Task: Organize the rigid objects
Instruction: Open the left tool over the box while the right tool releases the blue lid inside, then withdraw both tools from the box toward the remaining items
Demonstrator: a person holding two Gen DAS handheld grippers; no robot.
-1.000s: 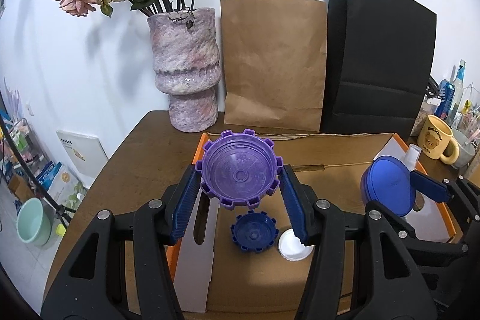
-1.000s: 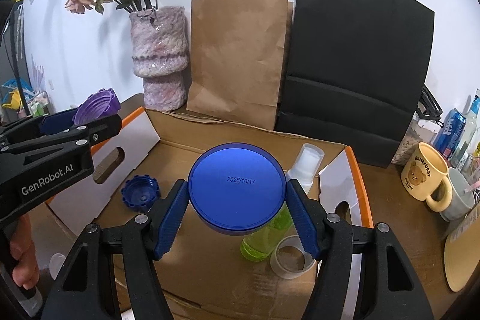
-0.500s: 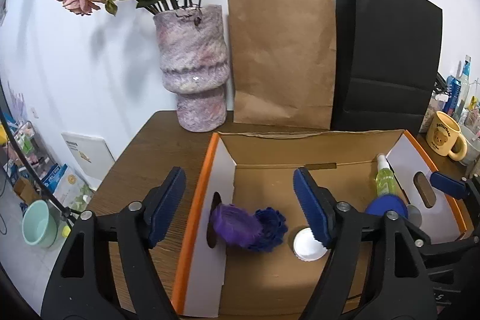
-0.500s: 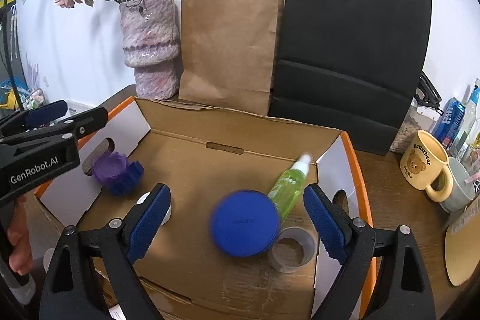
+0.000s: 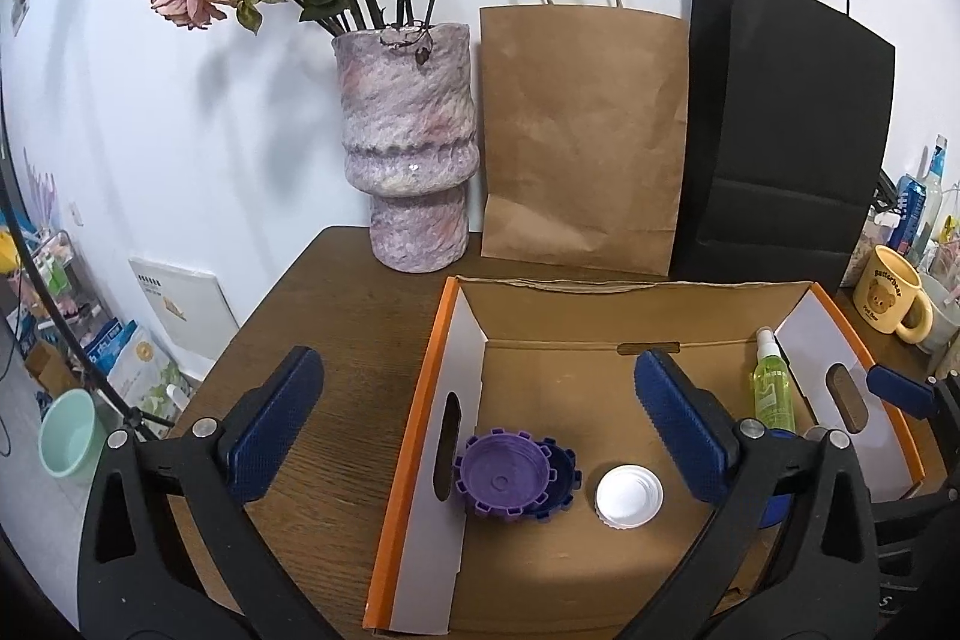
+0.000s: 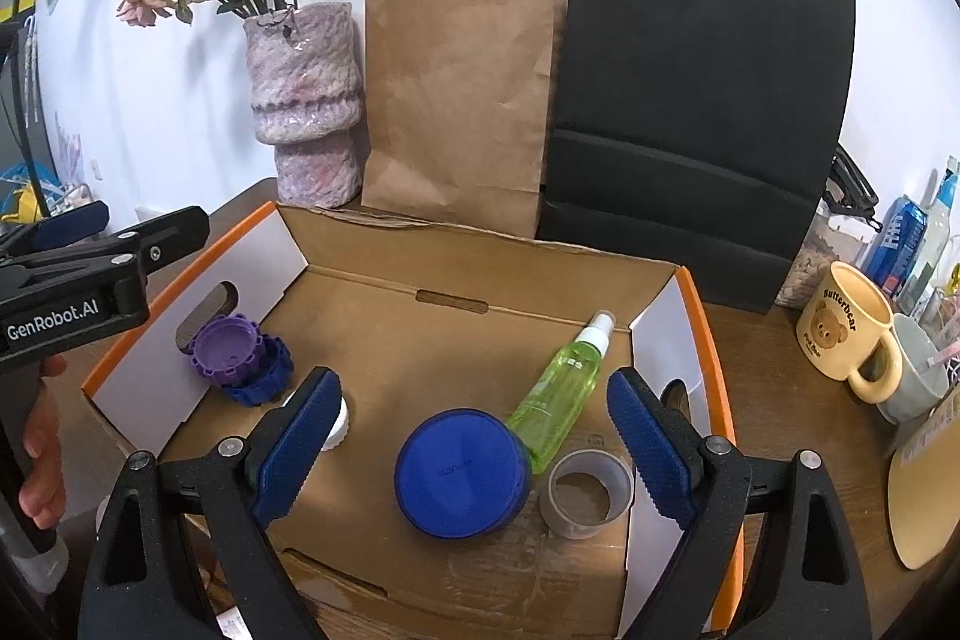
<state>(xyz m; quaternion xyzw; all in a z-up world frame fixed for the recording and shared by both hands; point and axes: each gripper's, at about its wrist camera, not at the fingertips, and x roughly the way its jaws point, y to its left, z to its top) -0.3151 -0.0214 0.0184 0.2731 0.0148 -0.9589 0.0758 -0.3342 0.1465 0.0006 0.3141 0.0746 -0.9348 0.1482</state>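
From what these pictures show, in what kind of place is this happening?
Probably a home or small office corner, not a factory. A wooden table stands against a white wall, with a vase of dried roses, paper shopping bags and a bear mug beside the cardboard box.

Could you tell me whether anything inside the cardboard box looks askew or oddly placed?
Two things. The purple lid sits tilted, propped on the dark blue notched lid by the box's left wall rather than flat. The green spray bottle lies on its side, its base against the round blue container. Nothing looks spilled or damaged.
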